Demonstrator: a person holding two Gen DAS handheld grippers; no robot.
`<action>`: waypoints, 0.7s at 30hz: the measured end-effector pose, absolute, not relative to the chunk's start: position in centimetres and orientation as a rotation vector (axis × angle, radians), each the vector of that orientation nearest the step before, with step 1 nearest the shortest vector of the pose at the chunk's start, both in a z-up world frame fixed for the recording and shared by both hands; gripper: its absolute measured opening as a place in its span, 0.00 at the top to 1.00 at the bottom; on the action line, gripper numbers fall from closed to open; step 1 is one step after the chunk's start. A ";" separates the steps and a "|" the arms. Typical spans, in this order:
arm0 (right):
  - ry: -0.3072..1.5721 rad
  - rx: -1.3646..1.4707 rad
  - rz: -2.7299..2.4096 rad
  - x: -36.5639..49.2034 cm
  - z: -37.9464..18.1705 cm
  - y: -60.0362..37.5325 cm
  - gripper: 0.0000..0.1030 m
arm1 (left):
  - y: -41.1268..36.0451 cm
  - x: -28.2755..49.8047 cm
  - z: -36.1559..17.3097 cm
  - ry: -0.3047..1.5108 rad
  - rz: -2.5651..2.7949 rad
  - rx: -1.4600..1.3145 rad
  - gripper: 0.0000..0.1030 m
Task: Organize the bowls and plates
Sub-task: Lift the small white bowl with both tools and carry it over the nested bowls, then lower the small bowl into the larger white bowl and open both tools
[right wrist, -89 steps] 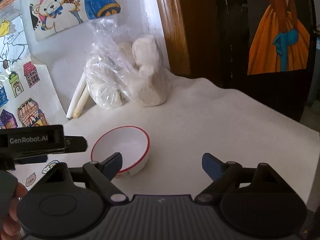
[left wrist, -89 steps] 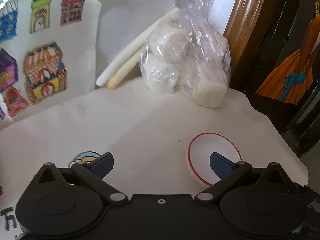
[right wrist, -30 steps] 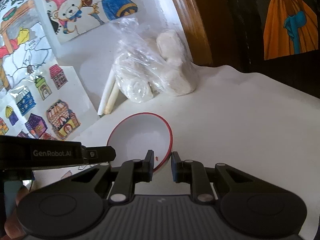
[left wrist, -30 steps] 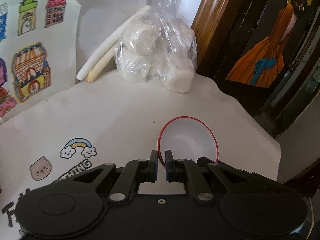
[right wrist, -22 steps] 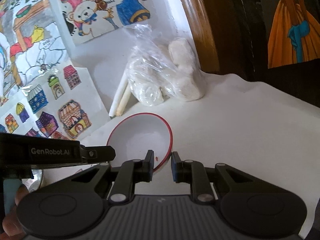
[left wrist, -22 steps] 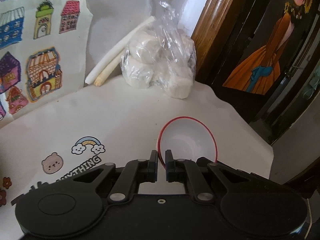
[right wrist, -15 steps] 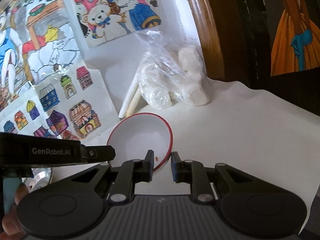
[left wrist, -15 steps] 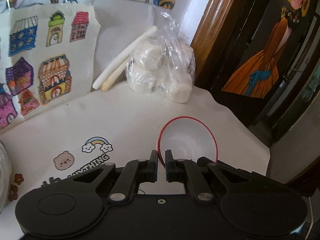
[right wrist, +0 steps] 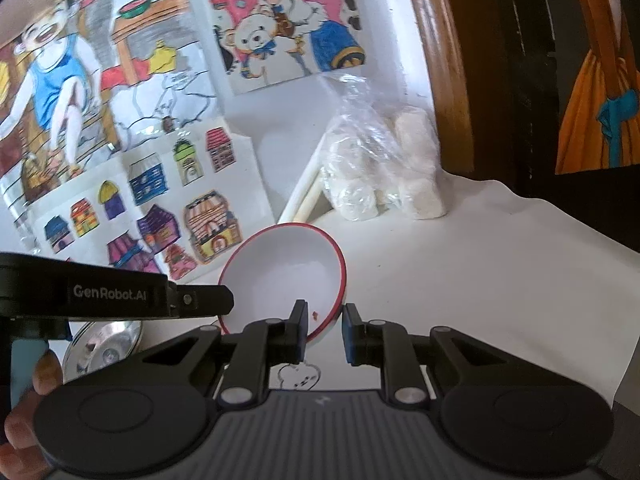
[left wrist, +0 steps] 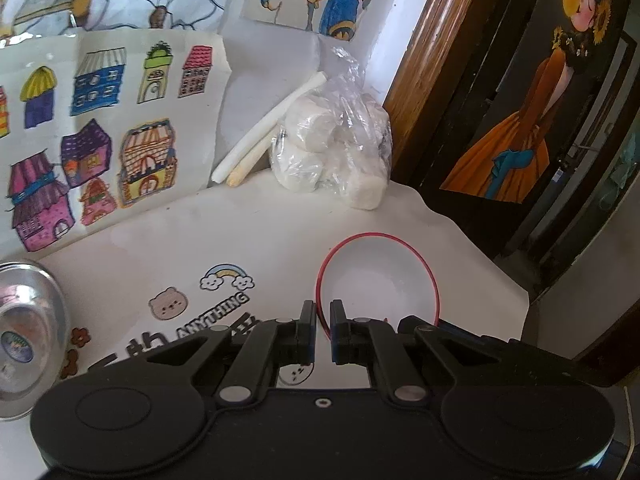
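Item: bowl [left wrist: 380,276], white, red rim. Both of your claws pinch it at once, so it hangs between them above the desk [left wrist: 240,232]; in the right view it sits tilted, its mouth turned toward the lens.

Left claw [left wrist: 323,322]: nearly closed, pads clamped on the thin rim at the bowl's near-left edge. In this view the bowl lies just ahead and to the right of the tips, lower centre of frame.

Right claw [right wrist: 325,322]: a narrow gap, pads nipping the rim at the bowl's near-lower edge. Here the bowl lies ahead and to the left of the tips, centre of frame; the left claw's finger [right wrist: 200,300] comes in from the left edge to the opposite side of the rim.

Steel bowl [left wrist: 28,320]: lower left of the left view, lower left of the right view too, resting on the desk. Probably your stacking spot. It lies leftward of the held bowl, nearer your left hand [right wrist: 24,420], so the carry runs toward frame left.

Round bowl: no long axis to line up.

Bag [left wrist: 336,152]: upper centre, against the wall, well apart from the bowl.
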State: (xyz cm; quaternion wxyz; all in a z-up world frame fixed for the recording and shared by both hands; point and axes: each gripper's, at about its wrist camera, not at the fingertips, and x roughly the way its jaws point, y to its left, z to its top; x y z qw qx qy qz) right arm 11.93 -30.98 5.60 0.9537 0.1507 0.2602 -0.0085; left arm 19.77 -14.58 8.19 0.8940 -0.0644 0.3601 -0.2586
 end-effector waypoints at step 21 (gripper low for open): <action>0.569 0.213 0.104 8.9 6.6 -23.9 0.80 | -6.6 15.7 7.2 0.732 -0.525 -0.119 0.94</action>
